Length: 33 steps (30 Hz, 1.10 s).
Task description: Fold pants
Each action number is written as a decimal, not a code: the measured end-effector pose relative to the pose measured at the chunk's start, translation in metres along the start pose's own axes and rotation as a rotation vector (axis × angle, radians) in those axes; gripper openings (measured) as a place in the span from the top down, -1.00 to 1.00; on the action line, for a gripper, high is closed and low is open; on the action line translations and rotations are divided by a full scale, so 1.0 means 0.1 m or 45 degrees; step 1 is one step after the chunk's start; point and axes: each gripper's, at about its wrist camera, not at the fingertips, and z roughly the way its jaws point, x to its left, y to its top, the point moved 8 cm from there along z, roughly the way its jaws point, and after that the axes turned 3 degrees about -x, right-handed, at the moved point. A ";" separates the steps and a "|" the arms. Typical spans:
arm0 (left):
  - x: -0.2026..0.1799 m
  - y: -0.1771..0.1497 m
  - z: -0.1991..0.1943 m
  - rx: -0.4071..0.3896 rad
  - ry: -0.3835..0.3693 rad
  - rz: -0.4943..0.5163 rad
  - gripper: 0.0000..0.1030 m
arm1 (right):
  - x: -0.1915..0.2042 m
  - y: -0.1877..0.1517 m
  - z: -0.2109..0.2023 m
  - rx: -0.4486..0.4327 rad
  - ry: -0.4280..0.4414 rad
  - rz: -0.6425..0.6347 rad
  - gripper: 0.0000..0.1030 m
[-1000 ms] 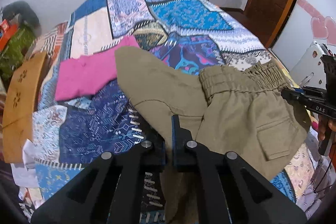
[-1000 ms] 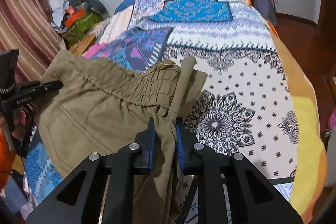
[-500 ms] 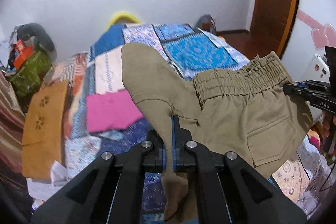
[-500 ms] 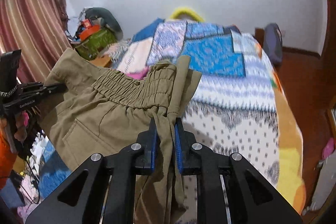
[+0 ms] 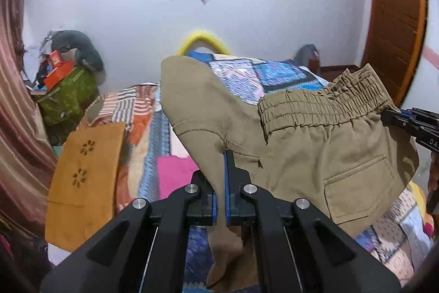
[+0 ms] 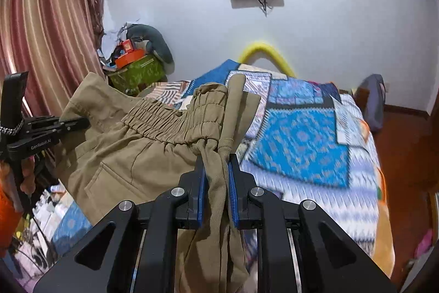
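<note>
My left gripper is clamped with its blue-lined fingers nearly touching, my right gripper is pinched with a slightly wider gap between its fingers, and both are held raised and level, facing forward, well apart from each other.

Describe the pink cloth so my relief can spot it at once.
Start at the patchwork bed. On its left side, behind the left gripper clamping the khaki pants, lies the pink cloth. It is plain bright pink, unlike the patterned cover and the orange panel beside it.
</note>
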 end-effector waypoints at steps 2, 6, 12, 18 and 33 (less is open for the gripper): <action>0.12 0.06 0.13 -0.002 0.029 -0.006 0.92 | 0.04 0.09 0.17 -0.001 0.007 -0.010 0.75; 0.39 0.06 0.48 0.026 0.079 -0.034 0.92 | 0.10 0.17 0.54 0.008 0.028 -0.015 0.75; 0.79 -0.22 1.11 0.147 0.114 -0.074 0.92 | 0.18 0.02 1.16 0.094 0.091 0.012 0.75; 1.02 -0.84 1.80 0.371 0.089 -0.148 0.91 | 0.21 -0.42 1.70 0.247 0.119 0.043 0.75; 1.03 -1.39 1.84 0.494 0.187 -0.071 0.61 | 0.06 -0.73 1.71 0.346 -0.040 -0.082 0.22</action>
